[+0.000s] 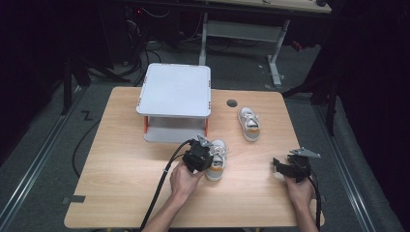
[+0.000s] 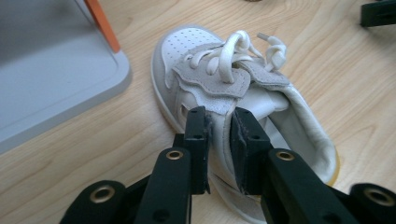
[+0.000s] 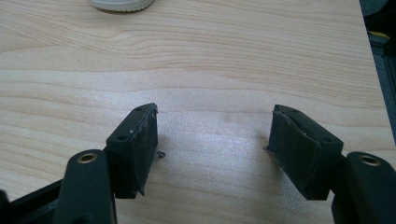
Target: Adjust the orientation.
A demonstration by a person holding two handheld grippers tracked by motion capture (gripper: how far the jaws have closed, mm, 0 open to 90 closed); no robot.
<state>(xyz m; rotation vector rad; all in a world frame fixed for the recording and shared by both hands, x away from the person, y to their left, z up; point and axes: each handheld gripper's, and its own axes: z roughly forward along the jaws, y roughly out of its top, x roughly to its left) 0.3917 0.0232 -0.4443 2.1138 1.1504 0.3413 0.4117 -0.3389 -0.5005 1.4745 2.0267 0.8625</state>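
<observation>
Currently the near shoe (image 2: 243,93) is pinched by its side wall between the left gripper (image 2: 219,135) fingers for lifting; the right gripper (image 3: 215,140) fingers are held wide, empty, at lower right.

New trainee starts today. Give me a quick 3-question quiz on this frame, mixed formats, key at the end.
1. True or false: the left gripper has its jaws around the side wall of the near shoe.
2. Multiple choice: between the right gripper's jaws there is A) a shoe, B) a lace, C) nothing but bare table.
3. Short answer: where does the second shoe lie relative to the grey two-level stand in the high view?

Key
1. True; the wall of the shoe's opening sits between the two pads.
2. C; the jaws stand wide apart.
3. To the stand's right, on the tabletop, apart from it.
</observation>
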